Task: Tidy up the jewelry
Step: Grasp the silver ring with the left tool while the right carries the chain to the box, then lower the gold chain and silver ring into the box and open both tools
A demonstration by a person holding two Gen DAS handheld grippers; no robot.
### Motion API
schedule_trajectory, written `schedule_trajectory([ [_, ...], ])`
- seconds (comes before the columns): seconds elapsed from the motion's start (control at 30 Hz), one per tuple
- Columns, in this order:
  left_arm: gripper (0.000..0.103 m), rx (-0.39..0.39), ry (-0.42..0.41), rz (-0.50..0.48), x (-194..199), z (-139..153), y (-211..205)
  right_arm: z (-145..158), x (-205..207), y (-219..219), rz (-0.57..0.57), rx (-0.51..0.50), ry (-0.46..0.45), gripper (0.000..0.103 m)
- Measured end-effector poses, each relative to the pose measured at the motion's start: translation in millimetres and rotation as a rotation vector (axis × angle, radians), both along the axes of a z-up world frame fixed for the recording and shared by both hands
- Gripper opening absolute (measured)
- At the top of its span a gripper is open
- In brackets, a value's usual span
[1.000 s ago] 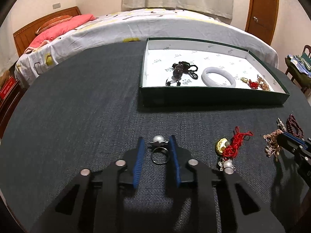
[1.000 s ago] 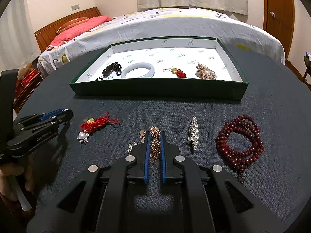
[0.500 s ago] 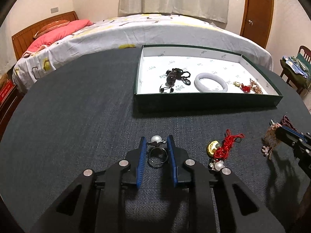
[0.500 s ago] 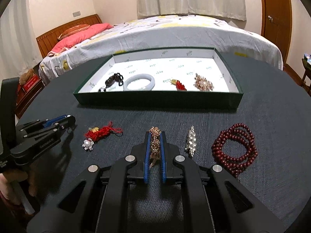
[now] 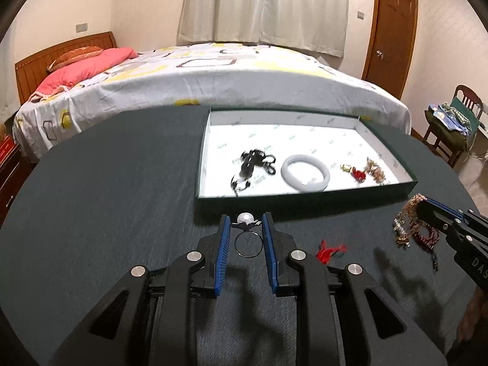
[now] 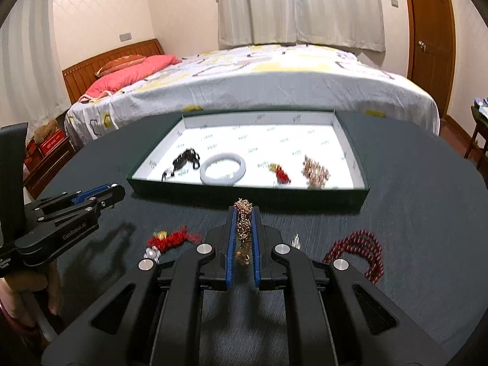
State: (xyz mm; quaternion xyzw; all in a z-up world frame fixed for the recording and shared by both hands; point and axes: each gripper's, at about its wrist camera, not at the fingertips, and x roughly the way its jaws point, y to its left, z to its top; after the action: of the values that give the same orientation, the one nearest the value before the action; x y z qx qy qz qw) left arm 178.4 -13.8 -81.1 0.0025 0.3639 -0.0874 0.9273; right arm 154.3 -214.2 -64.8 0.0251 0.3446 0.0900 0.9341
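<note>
Ring (image 5: 247, 238) and bracelet (image 6: 244, 228) now airborne

Counted: 1 green shallow box with white lining (image 6: 341, 199), w/ 4 pieces inside: 1 black cord piece (image 6: 185, 159), 1 pale round bangle (image 6: 223, 169), 1 small red-gold charm (image 6: 280, 173), 1 rose-gold cluster (image 6: 316, 170). Outside: 1 pearl ring (image 5: 247, 234), 1 gold chain bracelet (image 6: 243, 227), 1 red tassel charm (image 6: 172, 238), 1 dark-red bead string (image 6: 363, 251), 1 crystal brooch (image 6: 296, 241). 2 black grippers w/ blue pads.

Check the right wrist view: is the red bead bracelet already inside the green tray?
No, the red bead bracelet lies on the dark tablecloth, outside the green tray.
</note>
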Motion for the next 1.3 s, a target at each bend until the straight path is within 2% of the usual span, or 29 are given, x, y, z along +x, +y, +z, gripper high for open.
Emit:
schedule_trajectory([
  [0.2, 0.022, -0.006, -0.032, -0.022, 17.7, 15.8, -12.4, 23.3, 18.7, -6.3, -0.010, 0.001, -0.064, 0.010],
  [0.43, 0.022, -0.031, -0.074, -0.039, 62.4, 33.1, -30.0, 50.8, 57.5, -18.4, -0.032, -0.003, -0.156, 0.010],
  [0.63, 0.022, -0.022, -0.098, -0.041, 103.6, 36.4, -42.3, 59.1, 95.5, -23.4, -0.036, 0.002, -0.193, 0.010],
  [0.8, 0.022, -0.002, -0.084, -0.037, 132.8, 26.7, -48.9, 46.7, 127.7, -22.6, -0.034, 0.010, -0.191, 0.010],
  [0.97, 0.022, 0.029, -0.032, -0.028, 159.2, 3.3, -53.6, 22.1, 153.3, -15.8, -0.030, 0.006, -0.150, 0.010],
  [1.3, 0.022, 0.074, 0.045, -0.011, 177.9, -23.3, -55.0, -20.9, 187.7, -14.6, -0.046, 0.025, -0.029, 0.010],
])
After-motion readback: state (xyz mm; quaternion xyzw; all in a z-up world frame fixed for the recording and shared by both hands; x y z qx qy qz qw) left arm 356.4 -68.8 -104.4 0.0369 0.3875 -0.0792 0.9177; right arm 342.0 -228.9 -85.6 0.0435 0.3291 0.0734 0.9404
